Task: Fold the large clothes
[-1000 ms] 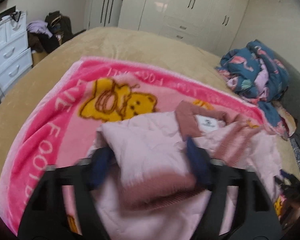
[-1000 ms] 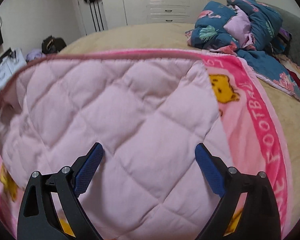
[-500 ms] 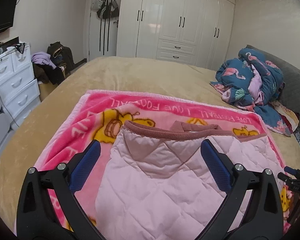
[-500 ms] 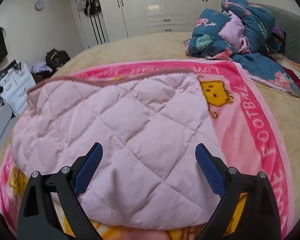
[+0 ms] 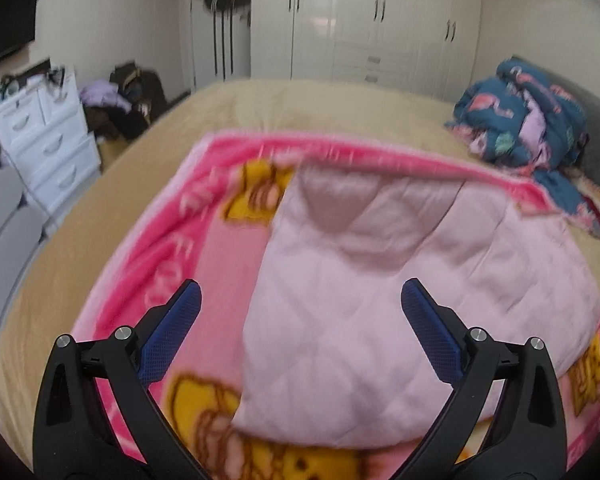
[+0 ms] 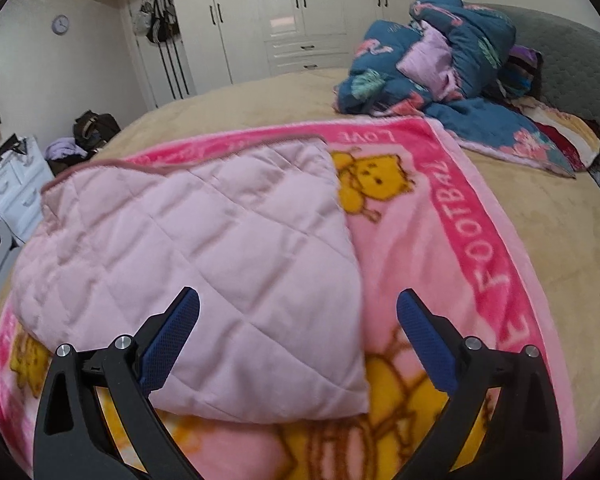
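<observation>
The jacket (image 5: 380, 292) lies folded into a quilted pad on the blanket (image 6: 452, 248), on the bed (image 6: 560, 240). Left tongs (image 5: 300, 320) gape empty above its 9 o'clock edge. Right tongs (image 6: 298, 324), just opened wider, hold nothing at its 3 o'clock edge. Probably one more fold remains.

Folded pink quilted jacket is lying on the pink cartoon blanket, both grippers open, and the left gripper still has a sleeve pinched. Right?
Not quite. In the left wrist view the left gripper holds nothing: its jaws stand wide, clear of the pink quilted jacket. The jacket does lie folded on the pink cartoon blanket, and the right gripper is open.
</observation>
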Available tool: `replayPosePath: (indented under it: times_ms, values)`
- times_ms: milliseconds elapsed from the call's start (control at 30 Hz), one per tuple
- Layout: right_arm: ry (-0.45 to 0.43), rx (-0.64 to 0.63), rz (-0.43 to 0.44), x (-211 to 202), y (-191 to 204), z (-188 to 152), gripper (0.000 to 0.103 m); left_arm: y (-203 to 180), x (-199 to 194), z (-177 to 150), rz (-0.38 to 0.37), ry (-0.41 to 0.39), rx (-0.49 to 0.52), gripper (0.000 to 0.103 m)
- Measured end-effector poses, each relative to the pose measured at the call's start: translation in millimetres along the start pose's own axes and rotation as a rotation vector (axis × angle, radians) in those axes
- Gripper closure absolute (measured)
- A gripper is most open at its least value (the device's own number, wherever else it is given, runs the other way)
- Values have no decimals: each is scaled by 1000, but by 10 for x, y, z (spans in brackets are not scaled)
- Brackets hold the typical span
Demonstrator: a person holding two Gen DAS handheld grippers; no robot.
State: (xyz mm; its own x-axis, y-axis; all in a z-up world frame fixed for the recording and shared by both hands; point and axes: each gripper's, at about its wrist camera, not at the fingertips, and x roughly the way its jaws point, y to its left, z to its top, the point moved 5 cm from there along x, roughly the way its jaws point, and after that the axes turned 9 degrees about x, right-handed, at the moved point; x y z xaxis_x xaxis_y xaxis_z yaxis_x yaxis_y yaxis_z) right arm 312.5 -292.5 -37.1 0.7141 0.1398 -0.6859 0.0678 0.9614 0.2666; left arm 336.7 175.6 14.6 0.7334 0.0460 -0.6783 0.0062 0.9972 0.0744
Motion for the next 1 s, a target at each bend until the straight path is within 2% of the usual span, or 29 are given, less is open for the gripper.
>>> replayPosePath:
  times_ms: [167,333,367,400,433,467,500,533,567,600,733,867,1000]
  values:
    - [35,10,-5,239,-144,-130,4,31,300,-374,-70,100,-44,9]
    - [47,9,16,427,-162,-208,5,-45,434,-550,-106,121,-38,9]
    - [48,10,26,457,-153,-225,10,-69,465,-571,-104,127,-28,14]
    - [53,9,39,476,-129,-232,20,-105,496,-583,-103,127,-16,30]
    - [66,7,78,504,-86,-255,43,-130,513,-573,-107,124,-16,39]
    - [56,-3,69,507,-42,-265,49,-152,516,-551,-101,117,-15,53]
    - [41,-17,62,486,-7,-256,57,-175,514,-521,-93,112,-9,63]
    - [24,-40,74,449,69,-236,70,-202,506,-478,-90,106,-3,68]
    - [5,-58,69,411,125,-193,77,-219,476,-415,-84,87,5,75]
    - [-9,-65,69,375,162,-137,79,-221,460,-365,-79,75,7,79]
    - [-77,-21,82,291,232,259,82,-147,470,-72,-60,41,-26,81]
    - [-63,45,55,504,179,496,83,-100,594,117,-25,42,-32,83]
    - [-13,73,6,816,103,479,83,-108,786,140,-7,78,-24,83]
